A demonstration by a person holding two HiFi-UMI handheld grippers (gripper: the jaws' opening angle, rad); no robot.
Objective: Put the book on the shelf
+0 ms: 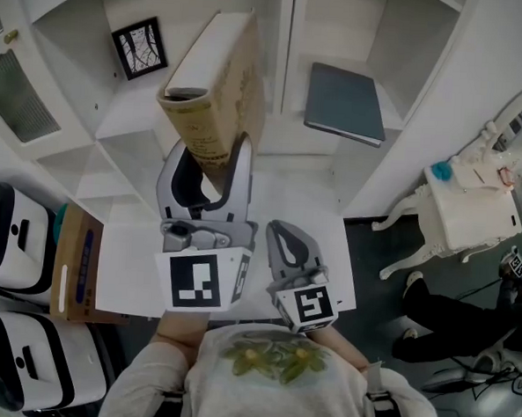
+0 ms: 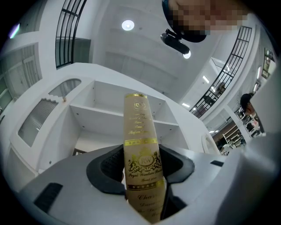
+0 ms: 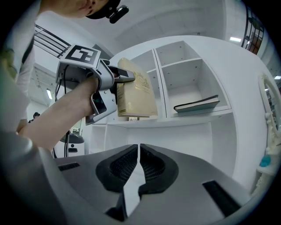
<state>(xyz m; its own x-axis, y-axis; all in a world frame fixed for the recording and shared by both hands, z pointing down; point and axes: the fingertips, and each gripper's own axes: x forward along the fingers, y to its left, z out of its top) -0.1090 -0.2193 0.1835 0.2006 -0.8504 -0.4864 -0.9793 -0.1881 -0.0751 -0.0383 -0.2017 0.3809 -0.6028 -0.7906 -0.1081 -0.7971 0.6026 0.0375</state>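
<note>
— So, what lies furthest to the left of the left claw (image 1: 213, 156)?

— Two white cases (image 1: 13, 232). Nearer the claw lies a flat cardboard box (image 1: 74, 262), which is closed, so its contents cannot be seen.

— And the shelf (image 1: 117, 115)?

— Beyond the claw and to its left, one compartment holds a framed picture (image 1: 140, 48).

— What is the left claw doing?

— It is clenched on the book (image 1: 220, 86). In the left gripper view, the left claw (image 2: 142, 162) presses the tan, gold-printed spine of the book (image 2: 139, 127) from both sides near its lower end. The book rises out of the claw towards the compartment straight ahead of the tips, just right of the one with the picture. In the right gripper view a hand (image 3: 85, 94) carries that claw (image 3: 115, 83). There the book (image 3: 137, 94) has its bottom edge at that compartment's board. Whether the edge touches the board cannot be told.

— And the right claw (image 1: 284, 235)?

— It hangs just right of the left claw and nearer the person. Its own view shows the right claw (image 3: 139, 151) with the jaws pressed together.

— Is anything stored on that side?

— Ahead of the right claw and to its right, a grey book (image 1: 345, 103) lies flat in a compartment.

— Further right?

— A white side table (image 1: 467, 225) stands well right of that claw, with a teal thing (image 1: 440, 171) on top.
</note>
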